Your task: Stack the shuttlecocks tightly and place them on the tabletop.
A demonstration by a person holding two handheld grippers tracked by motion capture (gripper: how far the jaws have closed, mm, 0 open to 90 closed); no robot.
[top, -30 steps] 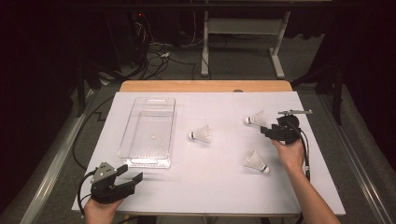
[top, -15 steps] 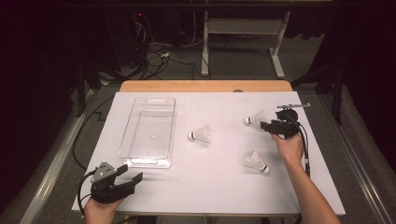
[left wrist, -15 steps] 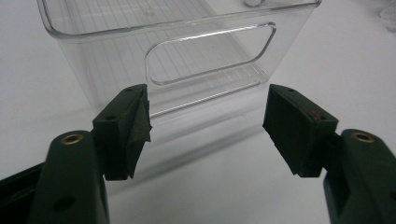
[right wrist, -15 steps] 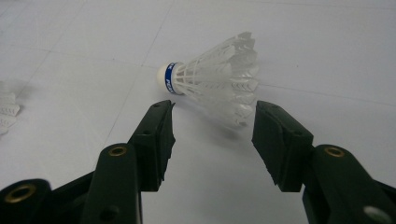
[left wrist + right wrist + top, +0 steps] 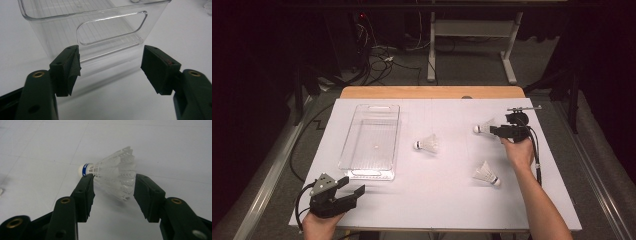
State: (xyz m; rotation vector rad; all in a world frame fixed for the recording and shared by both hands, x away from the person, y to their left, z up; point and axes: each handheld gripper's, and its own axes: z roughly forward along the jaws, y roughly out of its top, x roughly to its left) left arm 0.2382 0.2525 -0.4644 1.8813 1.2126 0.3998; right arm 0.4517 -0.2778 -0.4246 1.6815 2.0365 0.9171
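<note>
At the near left corner of the worktop (image 5: 447, 200), the left hand-held gripper (image 5: 348, 194) rests in the person's hand, released, its jaws spread with nothing between them. In the left gripper view they face the near end wall of the clear, ribbed plastic rectangular bin (image 5: 100, 27), which stands just beyond the tips and apart from them. Right of the bin, a white plastic shuttlecock with a dark band at its cork (image 5: 428, 144) lies on its side near the middle, cork toward the bin. Farther right and nearer the person, another white shuttlecock (image 5: 486, 173) lies with its cork toward the near right.

At the far right, the right hand-held gripper (image 5: 493, 131) reaches leftward around the white plastic shuttlecock with a blue-banded cork (image 5: 112, 175). Its skirt sits between the two jaws, which have just been closing on it; the left pad is at the skirt near the cork, the right pad just beside the skirt's rim, not yet clenched on it. This shuttlecock lies on its side, long axis across the jaws, cork pointing left toward the table's middle.

The worktop is covered in white sheet over a wooden top; around it are dark grey floor, cables (image 5: 382, 55) and a white desk frame (image 5: 472, 40).
</note>
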